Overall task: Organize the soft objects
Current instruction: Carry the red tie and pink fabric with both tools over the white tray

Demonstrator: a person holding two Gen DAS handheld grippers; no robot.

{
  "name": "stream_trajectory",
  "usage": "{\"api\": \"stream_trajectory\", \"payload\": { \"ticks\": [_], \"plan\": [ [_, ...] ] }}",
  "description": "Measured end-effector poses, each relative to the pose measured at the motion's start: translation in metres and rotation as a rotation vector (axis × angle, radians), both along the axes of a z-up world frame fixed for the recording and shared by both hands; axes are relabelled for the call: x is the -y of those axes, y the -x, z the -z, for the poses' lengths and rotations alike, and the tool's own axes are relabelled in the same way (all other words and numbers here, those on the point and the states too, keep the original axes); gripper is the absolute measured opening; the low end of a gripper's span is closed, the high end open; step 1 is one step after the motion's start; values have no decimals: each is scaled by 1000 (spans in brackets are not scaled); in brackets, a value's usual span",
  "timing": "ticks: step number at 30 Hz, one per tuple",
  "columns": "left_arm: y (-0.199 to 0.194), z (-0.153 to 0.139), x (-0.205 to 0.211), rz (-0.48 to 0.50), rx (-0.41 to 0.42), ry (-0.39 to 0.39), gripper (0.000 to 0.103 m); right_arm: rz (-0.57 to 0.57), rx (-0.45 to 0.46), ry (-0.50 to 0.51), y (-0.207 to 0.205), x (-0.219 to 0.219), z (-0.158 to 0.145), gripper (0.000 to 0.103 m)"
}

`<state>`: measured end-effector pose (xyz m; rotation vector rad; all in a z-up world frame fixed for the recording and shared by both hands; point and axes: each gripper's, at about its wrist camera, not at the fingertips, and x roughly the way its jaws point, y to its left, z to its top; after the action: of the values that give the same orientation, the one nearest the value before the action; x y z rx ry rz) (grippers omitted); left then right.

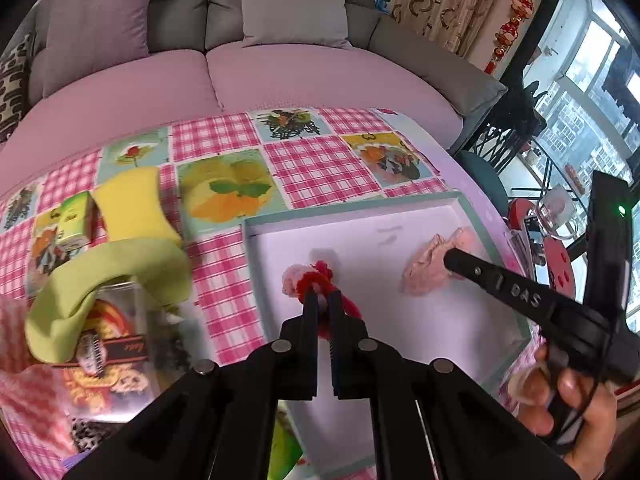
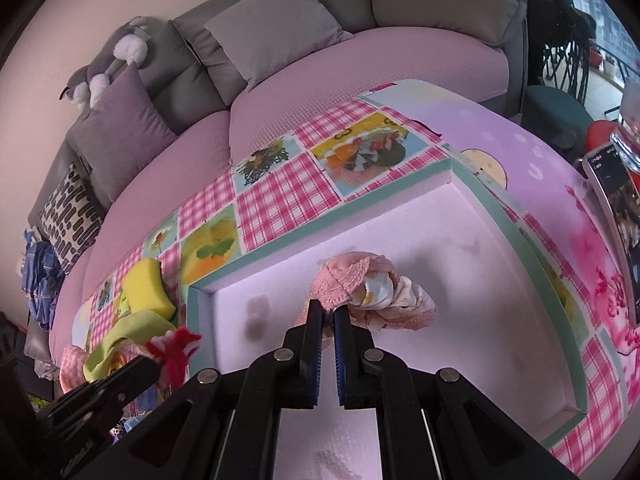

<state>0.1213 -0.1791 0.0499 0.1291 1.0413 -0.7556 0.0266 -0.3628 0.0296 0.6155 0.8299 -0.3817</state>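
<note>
A shallow white tray with a teal rim [image 1: 352, 207] [image 2: 400, 188] lies on the checked tablecloth. My left gripper [image 1: 321, 295] is shut on a red and pink yarn toy [image 1: 308, 280] and holds it over the tray's left part; the toy also shows in the right wrist view [image 2: 176, 350]. My right gripper [image 2: 328, 309] is shut on a pink lacy cloth bundle [image 2: 372, 294] that rests inside the tray. That bundle also shows in the left wrist view [image 1: 428, 268], at the tip of the right gripper [image 1: 450, 258].
Left of the tray lie a yellow sponge [image 1: 132, 204], a green cloth [image 1: 116, 272] draped over a jar, and a small green box [image 1: 74, 220]. A phone [image 2: 616, 216] and a glass [image 2: 632, 140] stand at the right. A grey sofa with cushions [image 1: 292, 4] is behind.
</note>
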Motion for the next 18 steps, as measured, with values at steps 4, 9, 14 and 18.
{"api": "stream_trajectory", "payload": {
  "ticks": [4,9,14,18],
  "plan": [
    [-5,5,14,9,-2,-15,4,5,1,0,2,2,-1,6],
    [-5,22,25,14,-23,-28,4,0,-15,-4,1,2,2,6],
    [-2,37,32,16,-21,-63,4,-18,-21,2,-1,-1,3,7],
    [-7,52,33,-15,-37,-91,4,-25,-35,-4,-3,-1,6,7]
  ]
}}
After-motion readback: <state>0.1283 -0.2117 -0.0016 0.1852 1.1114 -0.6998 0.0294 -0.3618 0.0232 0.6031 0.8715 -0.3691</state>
